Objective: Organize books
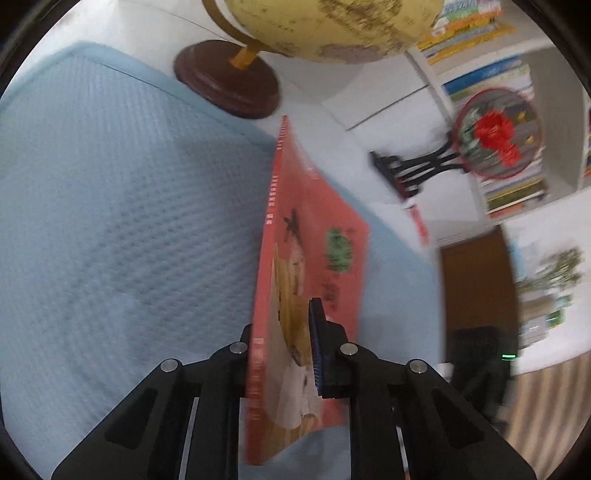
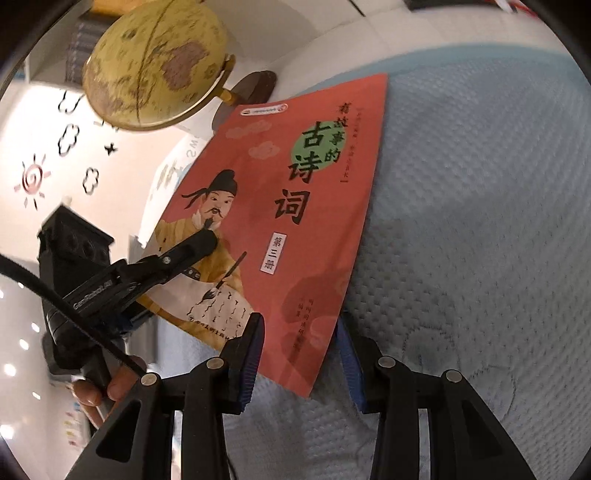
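A thin red book (image 1: 310,243) with a robed figure on its cover stands on edge above the pale blue textured mat (image 1: 122,221). My left gripper (image 1: 284,332) is shut on its lower part; the book hides the left finger, and the blue-padded right finger presses on the cover. In the right wrist view the same book (image 2: 295,206) faces the camera, and the left gripper (image 2: 207,240) clamps its left edge, held by a hand (image 2: 110,387). My right gripper (image 2: 301,343) stands open around the book's bottom corner, one pad in front of the cover, the other just past its right edge.
A yellow globe (image 1: 325,26) on a brown round base (image 1: 227,79) stands at the mat's far edge. Beyond it are white shelves of books (image 1: 495,85) and a round red ornament on a black stand (image 1: 498,133). The blue mat (image 2: 461,221) spreads out to the right.
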